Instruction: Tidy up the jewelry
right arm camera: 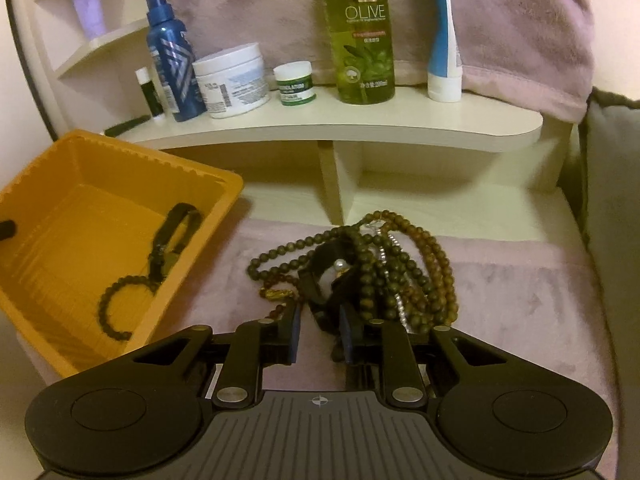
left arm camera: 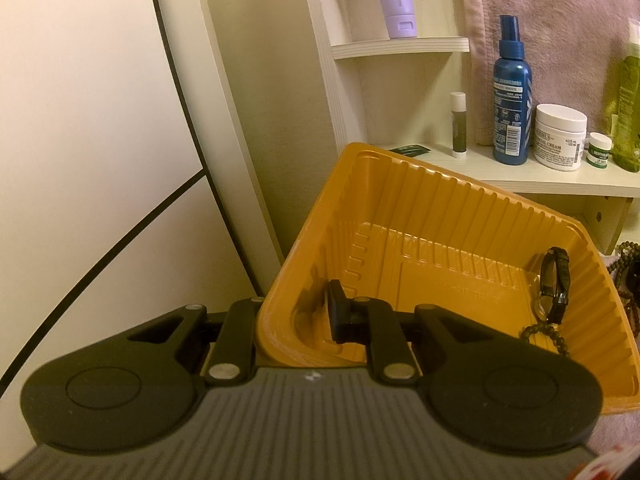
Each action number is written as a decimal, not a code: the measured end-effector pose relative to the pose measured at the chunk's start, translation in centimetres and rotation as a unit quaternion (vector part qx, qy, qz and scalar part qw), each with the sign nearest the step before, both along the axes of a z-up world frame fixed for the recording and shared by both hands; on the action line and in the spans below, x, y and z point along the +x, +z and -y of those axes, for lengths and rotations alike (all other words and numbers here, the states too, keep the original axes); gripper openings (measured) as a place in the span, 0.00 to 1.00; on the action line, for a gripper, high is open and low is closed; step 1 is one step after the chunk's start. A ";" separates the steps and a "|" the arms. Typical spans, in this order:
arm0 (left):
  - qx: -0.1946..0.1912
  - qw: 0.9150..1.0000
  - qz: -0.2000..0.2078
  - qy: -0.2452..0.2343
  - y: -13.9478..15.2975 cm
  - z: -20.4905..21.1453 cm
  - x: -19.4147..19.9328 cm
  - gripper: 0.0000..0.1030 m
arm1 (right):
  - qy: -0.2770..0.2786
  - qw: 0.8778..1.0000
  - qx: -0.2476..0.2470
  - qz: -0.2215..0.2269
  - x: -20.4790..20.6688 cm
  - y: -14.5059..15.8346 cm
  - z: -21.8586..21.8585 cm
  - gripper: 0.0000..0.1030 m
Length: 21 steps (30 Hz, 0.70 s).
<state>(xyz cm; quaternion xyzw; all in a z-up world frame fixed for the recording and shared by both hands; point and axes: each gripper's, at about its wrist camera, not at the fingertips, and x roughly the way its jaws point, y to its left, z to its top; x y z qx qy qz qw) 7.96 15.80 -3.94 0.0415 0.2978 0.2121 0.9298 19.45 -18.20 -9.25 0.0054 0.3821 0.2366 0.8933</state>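
Jaws, left gripper (left arm camera: 294, 318): clenched on near wall of orange plastic tray (left arm camera: 460, 184), one pad inside, one outside; tray tipped up off the surface.
Jaws, right gripper (right arm camera: 319, 330): parted, straddling near end of black strap (right arm camera: 320, 276) at front of jewelry pile; pads not seen pressing it.

Done, by present lie: black wristwatch (left arm camera: 554, 284) and dark bead bracelet (left arm camera: 546, 334) inside tray, against its right wall.

Left, as judged: tangled heap on pink cloth (right arm camera: 520, 280), holding dark green bead strand (right arm camera: 280, 258), brown bead necklace (right arm camera: 434, 256), a clear crystal strand, an amber piece, a pale bead. Bulk of task outstanding; roughly early stage.

Edges and room:
- tray rim just left of heap, open side facing it; short clear path across cloth.
- most of tray floor bare, ample space for further pieces.
- white shelf (right arm camera: 360, 128) behind heap, carrying blue spray bottle (right arm camera: 172, 56), white cream jar (right arm camera: 232, 80), small green jar (right arm camera: 294, 82), olive bottle (right arm camera: 360, 32); overhang limits lift at the rear.
- grey cushion (right arm camera: 612, 200) closing right side.
- strands interlaced; risk, as judged, of dragging neighbours along.
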 end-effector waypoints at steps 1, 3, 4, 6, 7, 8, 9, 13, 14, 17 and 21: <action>0.000 1.000 0.000 0.000 0.0 0.0 0.0 0.15 | -0.003 1.000 -0.007 0.004 0.1 0.0 -0.1 0.23; -0.001 1.000 0.000 0.001 0.0 0.0 0.0 0.15 | -0.005 1.000 -0.009 0.008 0.4 0.0 -0.4 0.30; -0.001 1.000 0.000 0.001 0.0 -0.1 0.0 0.15 | -0.005 1.000 -0.007 0.009 0.5 -0.1 -0.6 0.32; -0.002 1.000 0.000 0.001 0.0 -0.1 0.0 0.15 | -0.011 1.000 -0.011 0.017 0.9 -0.1 -1.0 0.45; -0.002 1.000 0.000 0.001 0.0 -0.2 0.0 0.15 | -0.014 1.000 -0.018 0.020 1.1 -0.2 -1.4 0.48; -0.002 1.000 0.000 0.001 0.0 -0.2 0.0 0.15 | -0.016 0.999 -0.022 0.022 1.3 -0.3 -1.6 0.51; -0.002 1.000 0.000 0.001 0.0 -0.2 0.0 0.15 | -0.018 0.999 -0.024 0.025 1.4 -0.5 -1.8 0.52; -0.002 1.000 0.000 0.001 0.0 -0.2 0.0 0.15 | -0.020 0.999 -0.036 0.035 2.0 -1.2 -2.5 0.52; -0.003 1.000 0.000 0.001 0.0 -0.2 0.0 0.15 | -0.017 0.999 -0.037 0.035 2.1 -1.4 -2.6 0.51; -0.002 1.000 0.000 0.000 -0.1 -0.2 0.0 0.15 | -0.006 0.997 -0.054 0.047 2.0 -1.7 -3.0 0.49; -0.004 1.000 0.000 0.002 -0.1 -0.2 0.1 0.15 | 0.003 0.995 -0.074 0.062 1.4 -1.9 -3.2 0.30</action>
